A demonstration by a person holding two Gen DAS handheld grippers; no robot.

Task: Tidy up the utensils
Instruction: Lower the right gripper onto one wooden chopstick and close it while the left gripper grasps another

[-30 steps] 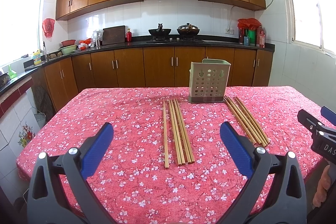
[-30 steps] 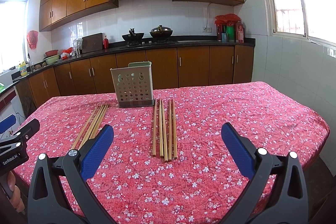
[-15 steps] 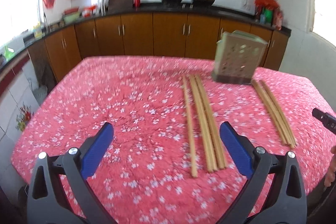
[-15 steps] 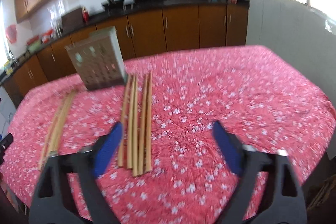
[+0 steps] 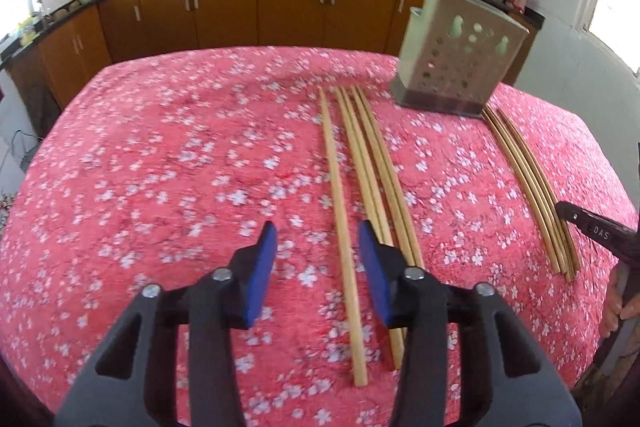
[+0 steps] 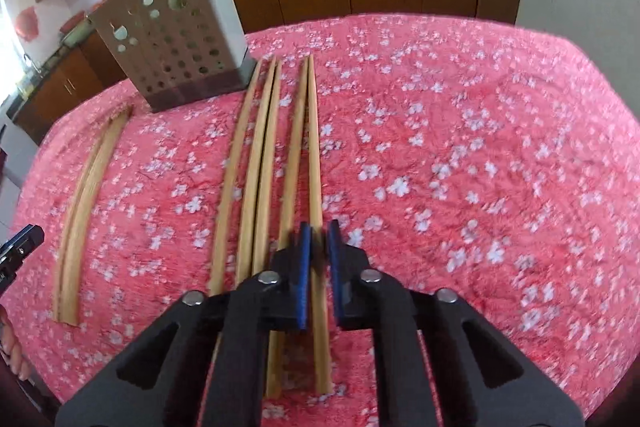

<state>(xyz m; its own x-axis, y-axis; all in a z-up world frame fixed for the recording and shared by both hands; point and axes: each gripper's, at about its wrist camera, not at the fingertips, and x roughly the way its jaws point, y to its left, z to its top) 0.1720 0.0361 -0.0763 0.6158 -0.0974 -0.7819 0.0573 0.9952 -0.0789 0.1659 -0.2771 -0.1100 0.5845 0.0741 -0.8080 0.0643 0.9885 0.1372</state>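
Observation:
Two groups of wooden chopsticks lie on the red floral tablecloth. In the left wrist view, my left gripper (image 5: 318,247) is partly open, low over the leftmost chopstick (image 5: 338,195) of the left group, which lies between its blue pads. A perforated grey-green utensil holder (image 5: 456,67) stands behind. In the right wrist view, my right gripper (image 6: 319,247) is nearly shut around the rightmost chopstick (image 6: 315,155) of the right group; I cannot tell whether the pads touch it. The holder (image 6: 176,35) stands at the far left of that view.
The right group of chopsticks (image 5: 532,183) and the right gripper's tip (image 5: 592,231) show at the right of the left wrist view. The left group (image 6: 86,195) shows left in the right wrist view. Kitchen cabinets (image 5: 292,7) stand behind the table.
Both grippers have tilted down and moved in over the chopsticks. Both jaws have narrowed from wide open; the right one is almost closed around one chopstick.

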